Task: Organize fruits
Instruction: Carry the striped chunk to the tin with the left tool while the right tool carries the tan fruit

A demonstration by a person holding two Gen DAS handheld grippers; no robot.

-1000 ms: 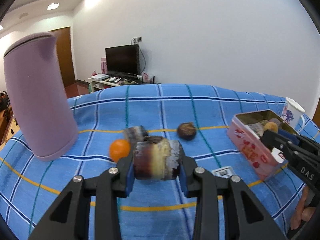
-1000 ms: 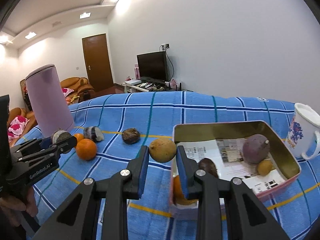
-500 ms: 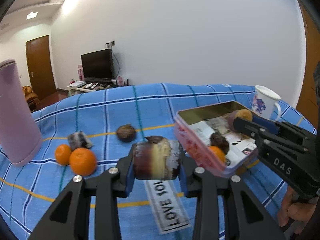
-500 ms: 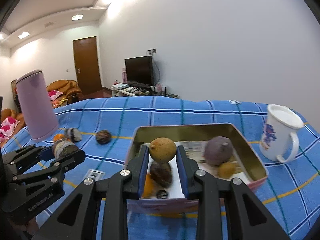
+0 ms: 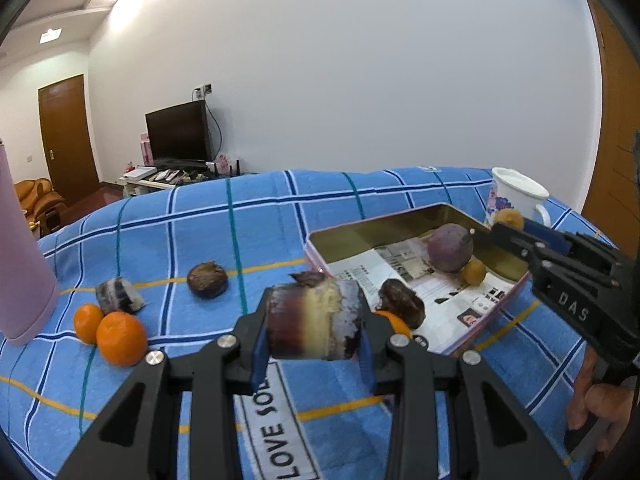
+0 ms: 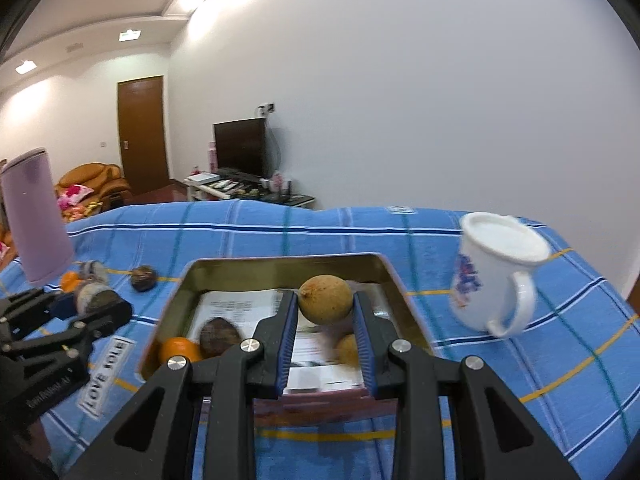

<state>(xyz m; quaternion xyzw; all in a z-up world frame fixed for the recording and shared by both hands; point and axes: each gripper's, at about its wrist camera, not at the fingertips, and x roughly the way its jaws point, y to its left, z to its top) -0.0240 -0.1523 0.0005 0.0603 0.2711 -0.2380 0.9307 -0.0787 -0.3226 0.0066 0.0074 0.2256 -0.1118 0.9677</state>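
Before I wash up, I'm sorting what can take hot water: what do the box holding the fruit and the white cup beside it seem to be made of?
The pink rectangular box looks like thin tin: its inner walls have a brassy metallic sheen, and printed paper lines the bottom. The white floral mug looks like glazed ceramic, with a glossy surface and a thick looped handle, though enamelled metal can't be ruled out.

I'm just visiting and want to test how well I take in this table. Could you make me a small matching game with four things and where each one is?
Things:
1. tan round fruit
2. striped chunk
3. purple fruit
4. white mug

Places:
A. lying inside the tin
B. clamped in the left gripper
C. standing on the cloth beside the tin
D. clamped in the right gripper

Pairs: 1-D, 2-B, 3-A, 4-C
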